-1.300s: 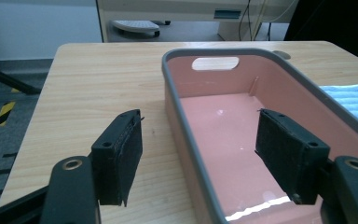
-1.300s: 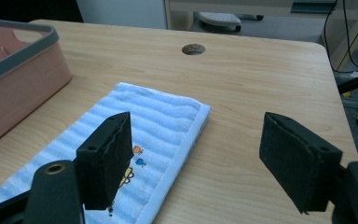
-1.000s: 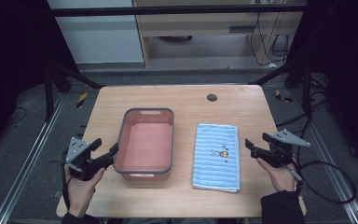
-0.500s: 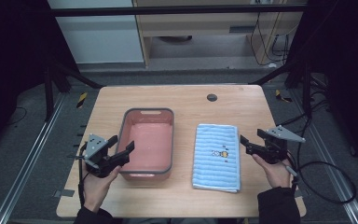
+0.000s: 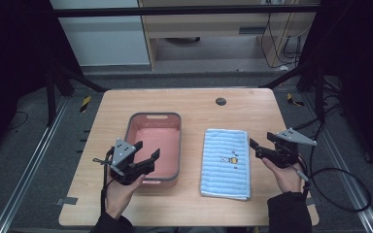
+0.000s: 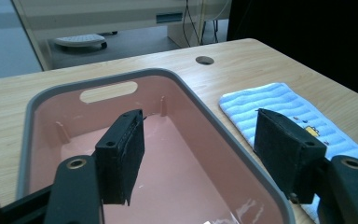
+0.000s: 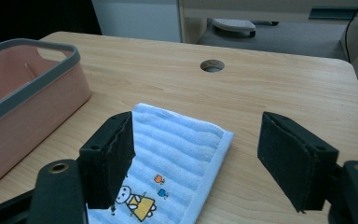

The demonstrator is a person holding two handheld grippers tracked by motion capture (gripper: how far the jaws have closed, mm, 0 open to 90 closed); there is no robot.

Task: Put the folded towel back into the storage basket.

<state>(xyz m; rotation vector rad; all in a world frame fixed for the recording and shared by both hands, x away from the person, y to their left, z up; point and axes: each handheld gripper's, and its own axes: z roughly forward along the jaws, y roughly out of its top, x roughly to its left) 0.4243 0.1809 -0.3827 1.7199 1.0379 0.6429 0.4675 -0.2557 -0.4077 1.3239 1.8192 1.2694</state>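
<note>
On the left, the left gripper (image 5: pixel 143 162) hangs over the near left corner of the pink bin (image 5: pixel 167 119). Its fingers (image 6: pixel 121 154) are wide apart and hold nothing. The bin is empty inside and sits on the wooden surface (image 5: pixel 194 104).

Just to the right of the bin lies a folded blue towel (image 5: pixel 226 162) with a small picture on it. It lies flat, a little apart from the bin.

On the right, the right gripper (image 5: pixel 262 148) hovers just beside the towel's right edge. Its fingers (image 7: pixel 109 161) are wide apart too, and empty.

I think the job is to put the towel in the bin, and this is the reaching step. Next, the right gripper needs to go down to the towel's edge, with one finger on each side of the fold, and then squeeze.
</note>
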